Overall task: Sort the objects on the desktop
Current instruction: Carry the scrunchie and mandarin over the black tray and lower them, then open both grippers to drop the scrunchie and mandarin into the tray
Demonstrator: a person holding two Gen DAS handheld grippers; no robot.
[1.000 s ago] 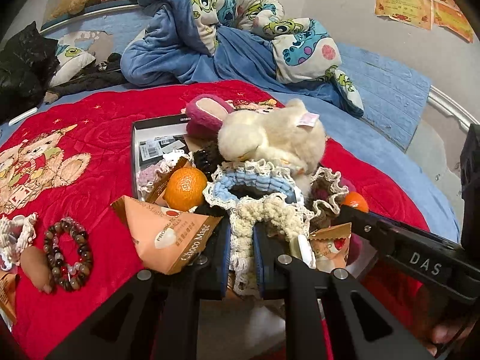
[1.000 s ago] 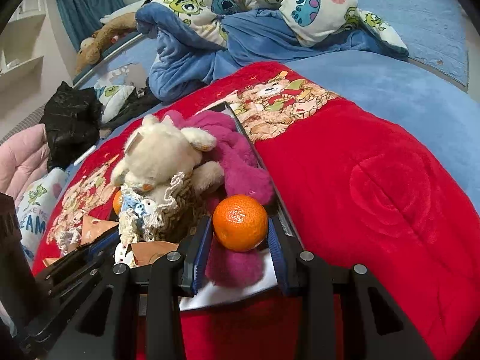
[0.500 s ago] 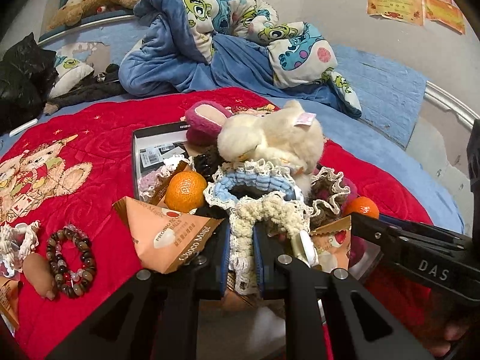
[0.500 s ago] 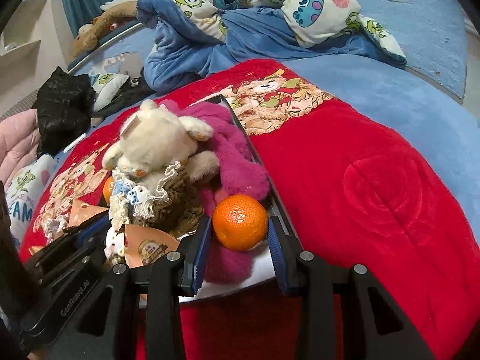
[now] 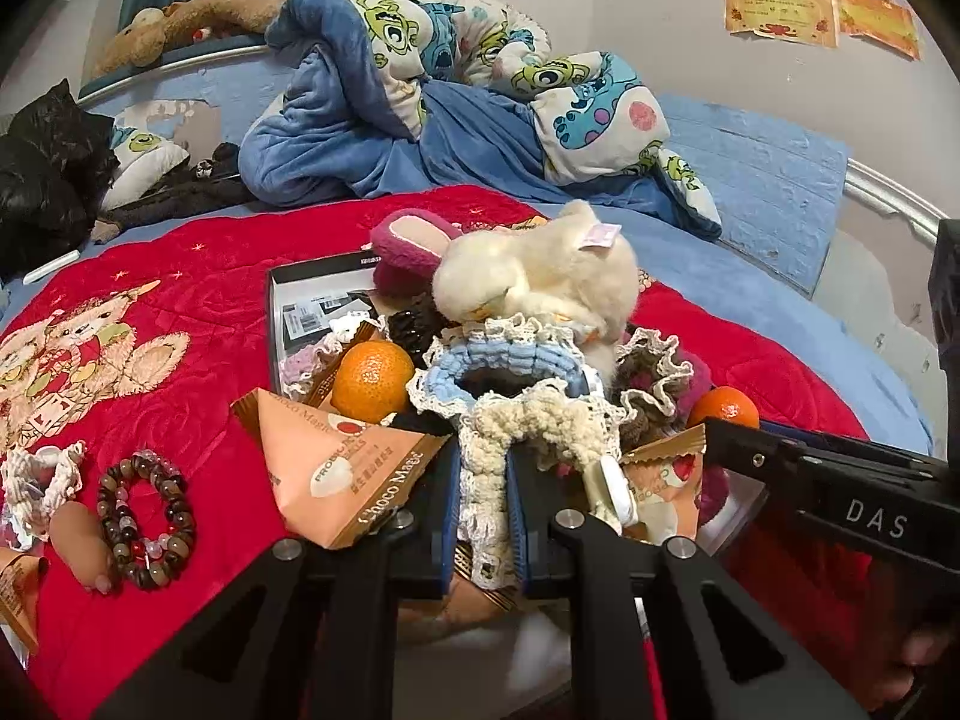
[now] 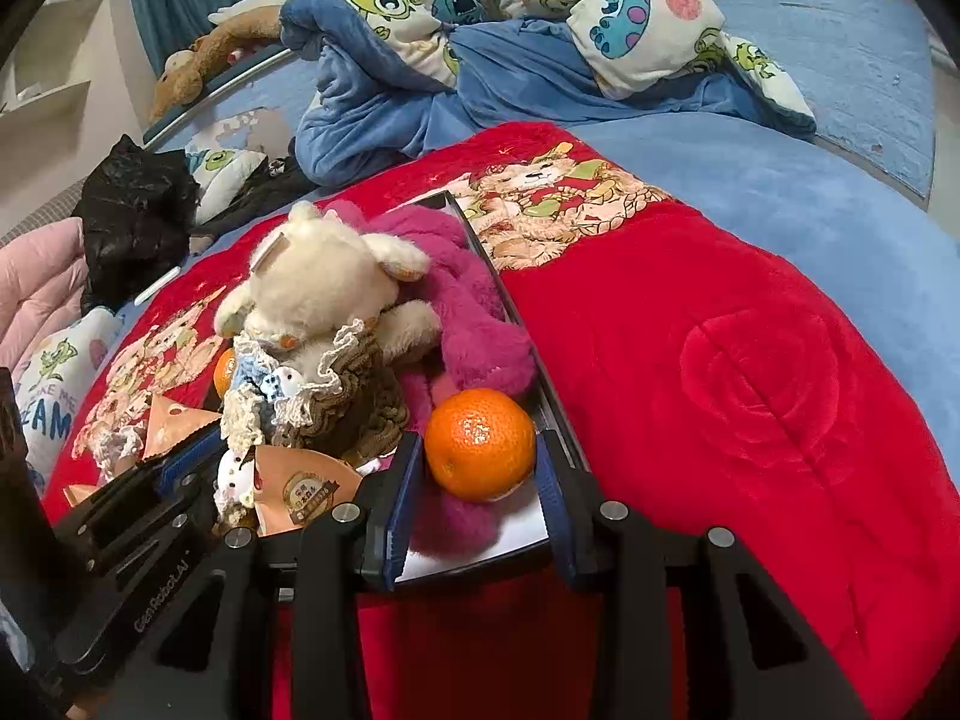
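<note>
Two grippers: left [image 5: 483, 498] pinches cream scrunchie [image 5: 528, 420]; right [image 6: 474, 480] grips orange [image 6: 480, 443].

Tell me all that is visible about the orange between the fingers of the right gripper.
The orange is round, bright orange, with glossy dimpled peel that looks whole. It sits between the two blue-padded fingers of the right gripper, which closely flank it on both sides. It is over the box's near corner, against the magenta plush toy, with white paper just below. In the left wrist view it shows behind the right gripper's arm.
</note>
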